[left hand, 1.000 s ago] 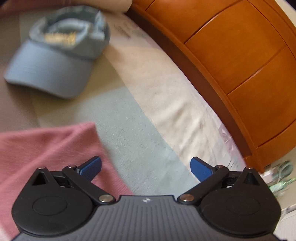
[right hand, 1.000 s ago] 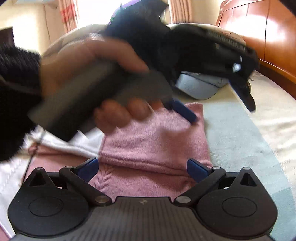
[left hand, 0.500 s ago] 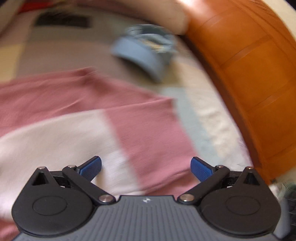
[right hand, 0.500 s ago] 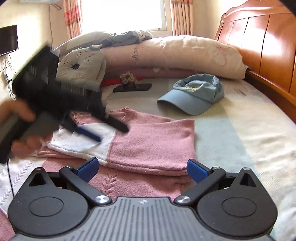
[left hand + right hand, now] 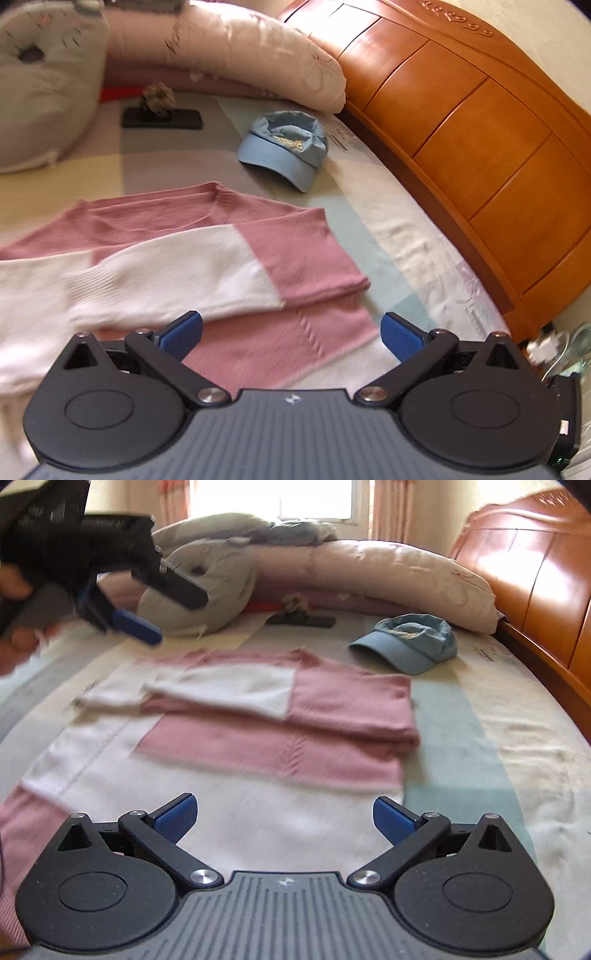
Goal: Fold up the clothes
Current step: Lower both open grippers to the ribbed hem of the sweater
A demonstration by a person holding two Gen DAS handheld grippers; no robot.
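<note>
The pink-and-white knitted sweater (image 5: pixel 280 716) lies flat on the pale patchwork bed (image 5: pixel 480 738), its sleeves already folded across the chest, the white hem nearest the cameras. The left gripper (image 5: pixel 290 334) hovers over the sweater's right-hand edge with its blue pads spread wide and nothing between them. The right gripper (image 5: pixel 284 818) hangs above the white hem, equally wide apart and empty. The sleeve step looks finished; I judge the body fold comes next, which calls for both grippers to drop to the hem corners, pinch them and carry them toward the collar. A light-blue cloth cap (image 5: pixel 286 149) sits beyond, near the orange wooden headboard (image 5: pixel 480 129).
</note>
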